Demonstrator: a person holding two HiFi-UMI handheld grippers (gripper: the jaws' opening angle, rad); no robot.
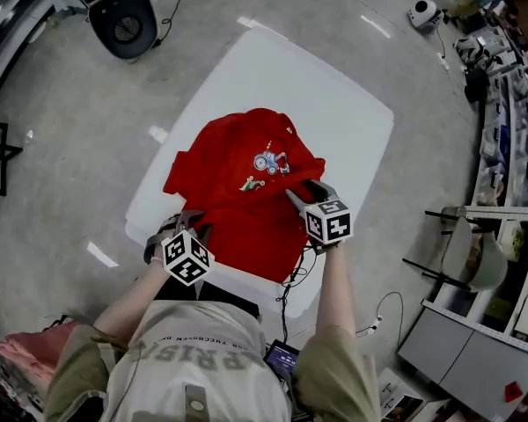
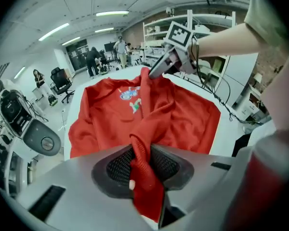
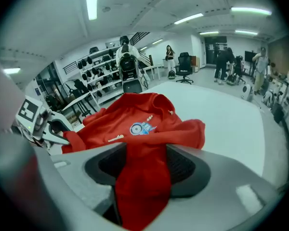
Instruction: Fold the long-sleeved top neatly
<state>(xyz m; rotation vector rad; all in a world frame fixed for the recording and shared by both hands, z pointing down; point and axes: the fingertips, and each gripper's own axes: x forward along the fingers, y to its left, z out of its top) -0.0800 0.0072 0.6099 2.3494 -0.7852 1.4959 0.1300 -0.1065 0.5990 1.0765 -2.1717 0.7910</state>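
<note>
While the red top [image 1: 238, 161] lies rumpled on the white table [image 1: 352, 121], chest graphic [image 1: 270, 161] facing up, both tongs grip it along the side nearest the person. On that side the left gripper [image 2: 143, 165] is clenched on a thin bunched strip of red fabric, w/ a ridge of cloth rising from it. Opp. it, the right gripper [image 3: 144, 170] is clamped on a wider fold.

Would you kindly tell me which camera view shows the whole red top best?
The head view: it shows the red top almost whole from above, lying on the white table. In the left gripper view a bunched fold pinched in the fingers hides its near part; the right gripper view is blocked likewise.
</note>
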